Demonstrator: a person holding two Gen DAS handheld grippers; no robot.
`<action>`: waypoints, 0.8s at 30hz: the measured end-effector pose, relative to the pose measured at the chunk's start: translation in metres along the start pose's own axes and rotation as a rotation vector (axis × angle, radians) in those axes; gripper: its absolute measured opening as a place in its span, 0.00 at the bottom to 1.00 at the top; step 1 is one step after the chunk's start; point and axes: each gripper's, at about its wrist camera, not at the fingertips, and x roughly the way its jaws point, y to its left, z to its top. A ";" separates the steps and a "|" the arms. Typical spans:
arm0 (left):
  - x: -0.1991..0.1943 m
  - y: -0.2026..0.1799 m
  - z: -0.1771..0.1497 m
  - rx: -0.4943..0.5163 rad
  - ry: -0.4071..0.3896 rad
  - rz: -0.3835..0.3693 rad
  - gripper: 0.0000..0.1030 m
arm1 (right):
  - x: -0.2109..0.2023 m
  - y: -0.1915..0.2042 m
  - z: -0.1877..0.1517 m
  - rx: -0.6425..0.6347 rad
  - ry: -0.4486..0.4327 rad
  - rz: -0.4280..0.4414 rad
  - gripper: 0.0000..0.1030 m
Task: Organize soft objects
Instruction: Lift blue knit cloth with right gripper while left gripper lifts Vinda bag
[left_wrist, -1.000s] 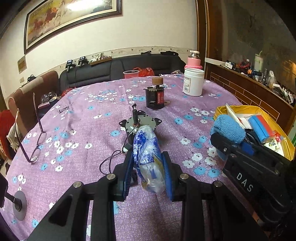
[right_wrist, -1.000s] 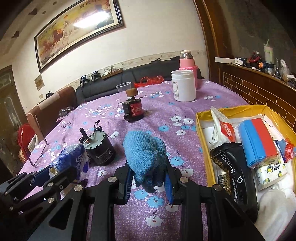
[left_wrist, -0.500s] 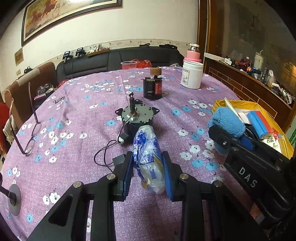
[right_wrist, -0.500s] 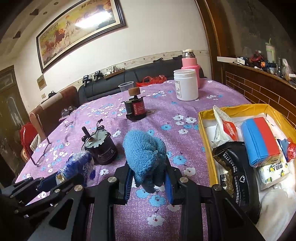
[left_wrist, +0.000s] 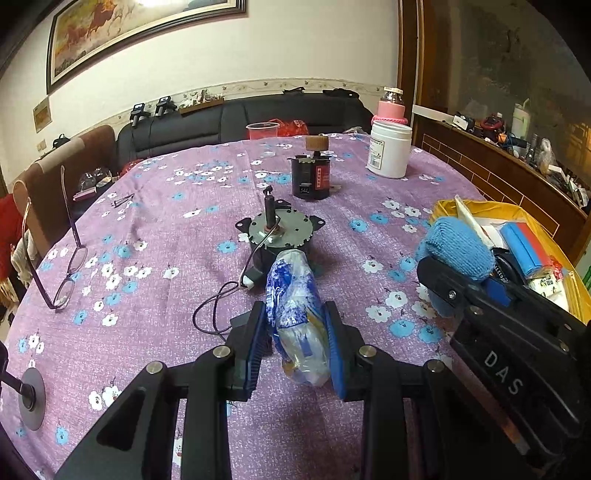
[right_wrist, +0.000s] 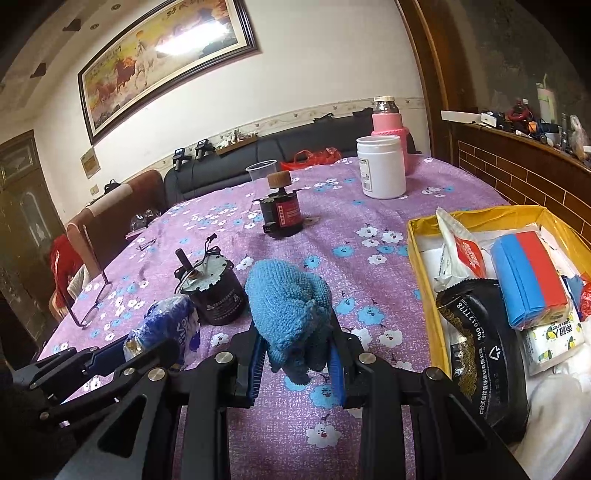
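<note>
Your left gripper (left_wrist: 297, 343) is closed on a blue and white plastic packet (left_wrist: 295, 314), lifted above the purple surface (left_wrist: 155, 236), just in front of the grey motor (left_wrist: 279, 234). Your right gripper (right_wrist: 297, 354) is closed on the blue knitted piece (right_wrist: 288, 299), also in front of the motor and left of the yellow tray (right_wrist: 424, 266). I judge both are carried toward this tray, where other soft things lie. The tray's right part is cut off, and the packet's print is hard to read.

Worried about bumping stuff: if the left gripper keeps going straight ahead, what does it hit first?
Probably the gray motor: it sits just beyond the plastic packet clamped in the left gripper, though the gripper's height above the table is unclear.
</note>
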 end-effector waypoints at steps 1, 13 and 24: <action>0.000 0.000 0.000 -0.001 -0.001 0.002 0.28 | -0.001 0.000 0.000 0.000 -0.001 0.001 0.31; -0.006 -0.001 0.001 0.006 -0.030 0.008 0.28 | -0.003 -0.004 0.002 0.021 -0.016 -0.035 0.31; -0.012 -0.001 0.001 0.000 -0.055 -0.001 0.28 | -0.040 -0.006 0.003 0.054 -0.052 -0.049 0.31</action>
